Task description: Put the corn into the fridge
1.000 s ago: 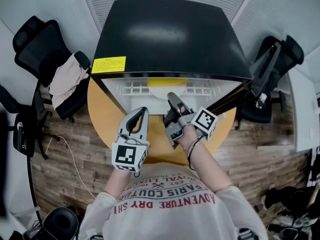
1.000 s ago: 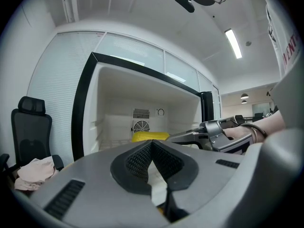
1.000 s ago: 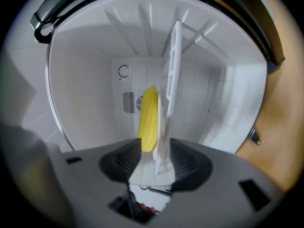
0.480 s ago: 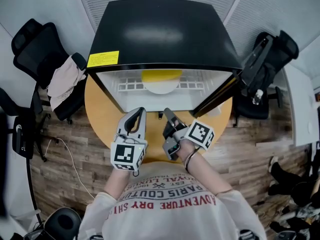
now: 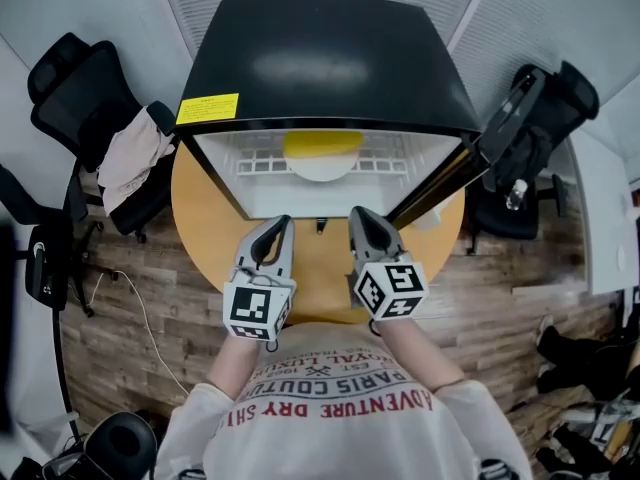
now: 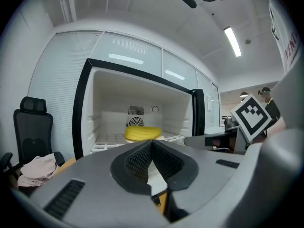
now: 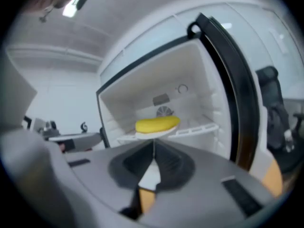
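The yellow corn point(image 5: 322, 144) lies on a white plate point(image 5: 322, 171) on the shelf inside the small black fridge point(image 5: 330, 63), whose door point(image 5: 470, 163) hangs open to the right. The left gripper view shows the corn point(image 6: 142, 133) straight ahead, and in the right gripper view the corn point(image 7: 157, 124) sits just above my jaws. Both grippers hover over the round wooden table point(image 5: 205, 228) in front of the fridge opening. My left gripper point(image 5: 280, 223) is shut and empty. My right gripper point(image 5: 358, 215) is shut too, upright, with nothing between its jaws.
A black office chair point(image 5: 70, 88) draped with a pale cloth point(image 5: 135, 153) stands left of the table. Another black chair point(image 5: 545, 138) stands right, behind the open door point(image 7: 237, 94). A cable point(image 5: 140, 308) runs over the wooden floor.
My right gripper has rolled from lying on its side to upright, closed its jaws and drawn back from the fridge opening. The left gripper has barely shifted.
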The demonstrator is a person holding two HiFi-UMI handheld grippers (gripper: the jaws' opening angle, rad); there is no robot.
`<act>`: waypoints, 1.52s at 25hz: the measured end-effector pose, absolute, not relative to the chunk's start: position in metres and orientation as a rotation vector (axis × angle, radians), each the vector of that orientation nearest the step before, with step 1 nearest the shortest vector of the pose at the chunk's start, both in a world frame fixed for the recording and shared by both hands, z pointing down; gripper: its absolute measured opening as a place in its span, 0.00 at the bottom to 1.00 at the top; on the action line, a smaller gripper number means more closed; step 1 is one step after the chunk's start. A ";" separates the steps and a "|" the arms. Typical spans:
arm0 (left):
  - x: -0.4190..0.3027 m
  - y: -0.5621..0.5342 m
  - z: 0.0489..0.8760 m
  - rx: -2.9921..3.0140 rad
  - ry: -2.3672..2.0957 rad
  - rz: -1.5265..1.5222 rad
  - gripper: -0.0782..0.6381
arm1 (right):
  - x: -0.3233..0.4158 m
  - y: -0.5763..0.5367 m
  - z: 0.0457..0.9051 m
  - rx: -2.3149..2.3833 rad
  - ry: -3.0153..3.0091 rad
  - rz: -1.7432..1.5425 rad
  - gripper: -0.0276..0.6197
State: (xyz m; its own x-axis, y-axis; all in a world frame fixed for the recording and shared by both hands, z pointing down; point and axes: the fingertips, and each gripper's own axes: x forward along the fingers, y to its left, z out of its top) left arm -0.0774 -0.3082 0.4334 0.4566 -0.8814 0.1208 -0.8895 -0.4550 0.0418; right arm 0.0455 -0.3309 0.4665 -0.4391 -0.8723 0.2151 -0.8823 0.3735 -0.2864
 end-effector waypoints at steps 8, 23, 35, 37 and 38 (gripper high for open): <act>-0.082 -0.308 0.434 2.586 -1.609 0.137 0.15 | 0.038 -0.322 0.434 1.609 -2.536 0.018 0.09; -0.082 -0.311 0.437 2.581 -1.586 0.184 0.15 | 0.022 -0.316 0.434 1.533 -2.547 0.101 0.09; -0.085 -0.313 0.443 2.543 -1.599 0.165 0.15 | 0.024 -0.316 0.441 1.529 -2.571 0.233 0.09; -0.081 -0.313 0.440 2.560 -1.589 0.162 0.15 | 0.024 -0.316 0.438 1.529 -2.571 0.217 0.09; -0.080 -0.313 0.439 2.566 -1.586 0.161 0.15 | 0.024 -0.317 0.437 1.531 -2.571 0.213 0.09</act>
